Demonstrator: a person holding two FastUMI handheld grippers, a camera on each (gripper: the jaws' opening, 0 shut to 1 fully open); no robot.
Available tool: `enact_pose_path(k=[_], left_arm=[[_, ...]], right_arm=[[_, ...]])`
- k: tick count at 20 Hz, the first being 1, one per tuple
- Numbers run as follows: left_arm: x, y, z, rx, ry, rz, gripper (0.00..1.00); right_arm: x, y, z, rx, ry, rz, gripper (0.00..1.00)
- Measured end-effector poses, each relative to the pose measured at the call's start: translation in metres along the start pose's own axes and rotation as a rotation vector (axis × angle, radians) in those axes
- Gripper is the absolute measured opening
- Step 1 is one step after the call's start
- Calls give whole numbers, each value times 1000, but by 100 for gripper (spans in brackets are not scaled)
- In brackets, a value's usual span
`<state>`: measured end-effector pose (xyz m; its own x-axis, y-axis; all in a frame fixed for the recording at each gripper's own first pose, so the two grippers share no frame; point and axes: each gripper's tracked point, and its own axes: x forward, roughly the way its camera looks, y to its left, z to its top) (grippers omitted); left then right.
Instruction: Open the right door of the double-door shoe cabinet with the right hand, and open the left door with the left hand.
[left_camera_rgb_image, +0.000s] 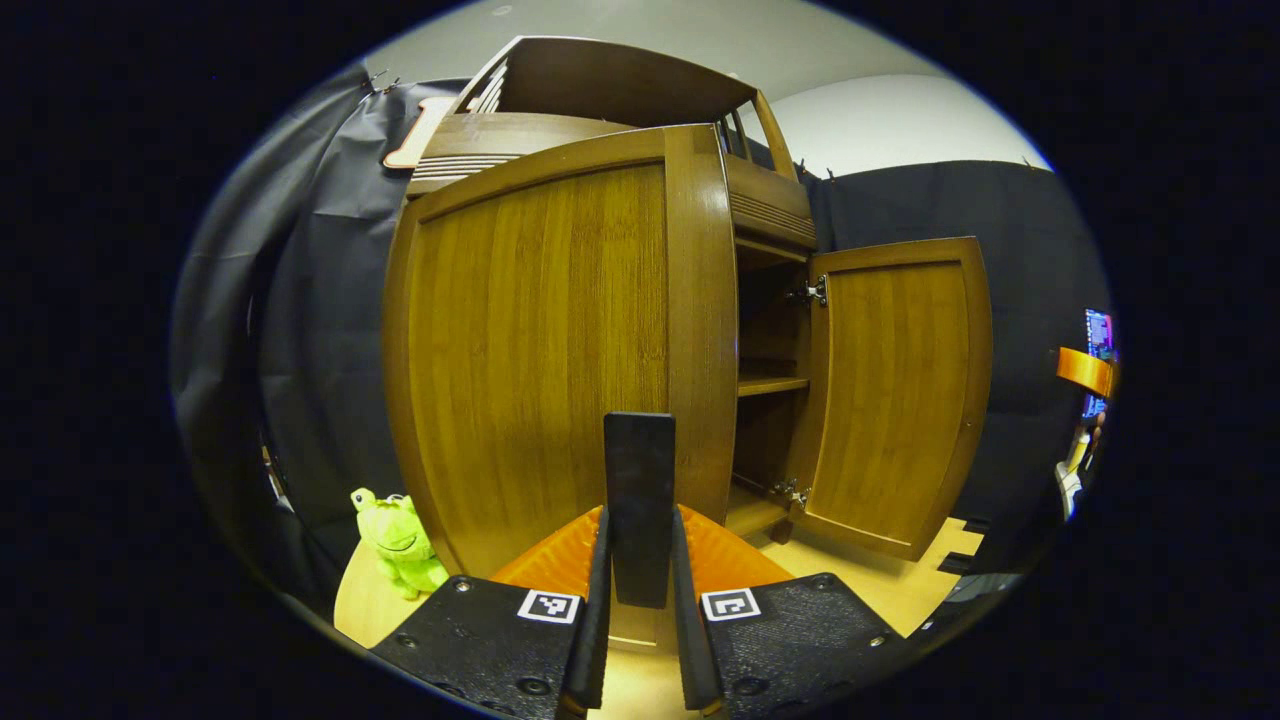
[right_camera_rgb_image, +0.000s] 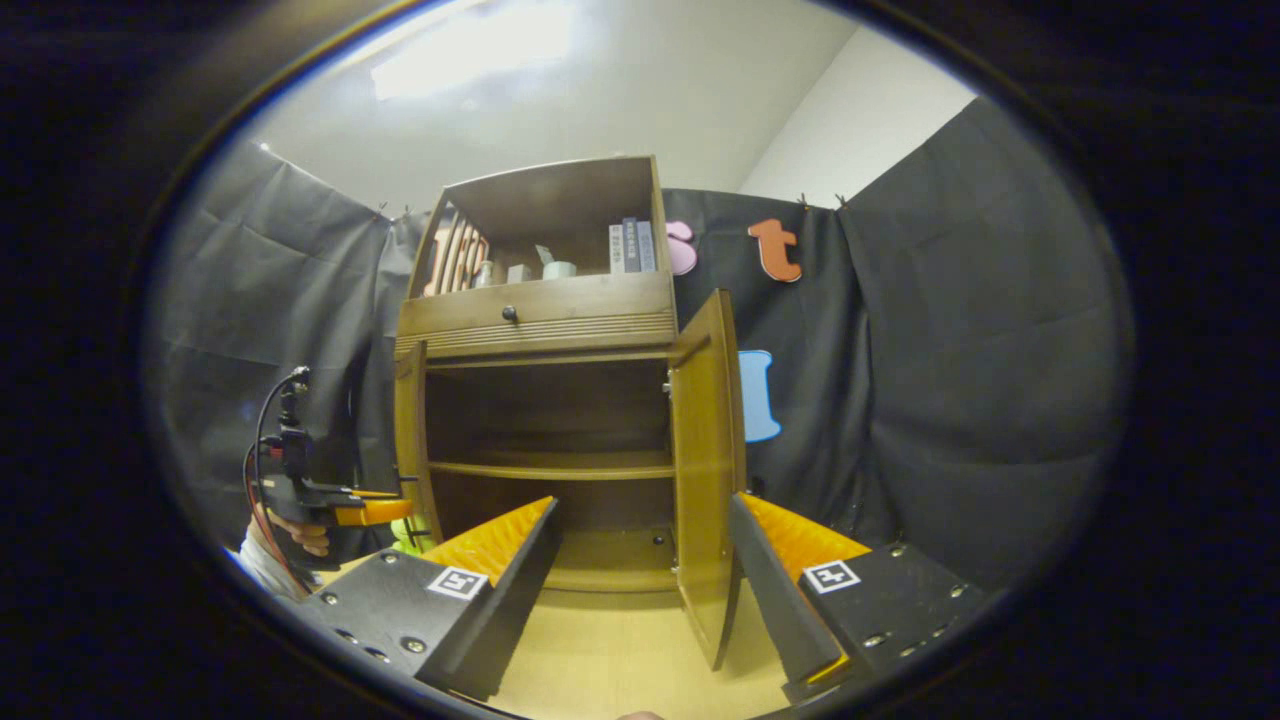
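The wooden shoe cabinet (right_camera_rgb_image: 540, 310) stands with both doors swung out. In the left gripper view the left door (left_camera_rgb_image: 540, 360) looms close, and its upright black handle (left_camera_rgb_image: 640, 460) sits between my left gripper's (left_camera_rgb_image: 640, 520) fingers, which press on it from both sides. The right door (left_camera_rgb_image: 895, 390) hangs open farther off. In the right gripper view my right gripper (right_camera_rgb_image: 645, 600) is open. The right door (right_camera_rgb_image: 705, 470) shows edge-on between its fingers, nearer the right one, with a gap on each side. A hand holds the left gripper (right_camera_rgb_image: 340, 512) beside the left door (right_camera_rgb_image: 408, 440).
A green frog toy (left_camera_rgb_image: 400, 545) sits on the pale wood floor (right_camera_rgb_image: 620, 650) left of the cabinet. A drawer with a knob (right_camera_rgb_image: 510, 313) and a top shelf with books (right_camera_rgb_image: 630, 245) sit above the doors. Black cloth walls close in on both sides.
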<state>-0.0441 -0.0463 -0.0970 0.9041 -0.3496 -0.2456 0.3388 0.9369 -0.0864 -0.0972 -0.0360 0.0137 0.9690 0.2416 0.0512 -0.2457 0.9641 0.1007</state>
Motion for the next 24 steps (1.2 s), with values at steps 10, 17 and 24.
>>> enact_pose_path(k=[10,17,24], left_arm=[[-44,23,0,51,-16,101,24],[-76,49,-4,8,-11,150,13],[-104,85,-5,0,-12,230,6]], right_arm=[[0,8,-7,87,-17,65,99],[5,20,-13,61,-10,75,99],[14,50,-15,82,-12,117,99]])
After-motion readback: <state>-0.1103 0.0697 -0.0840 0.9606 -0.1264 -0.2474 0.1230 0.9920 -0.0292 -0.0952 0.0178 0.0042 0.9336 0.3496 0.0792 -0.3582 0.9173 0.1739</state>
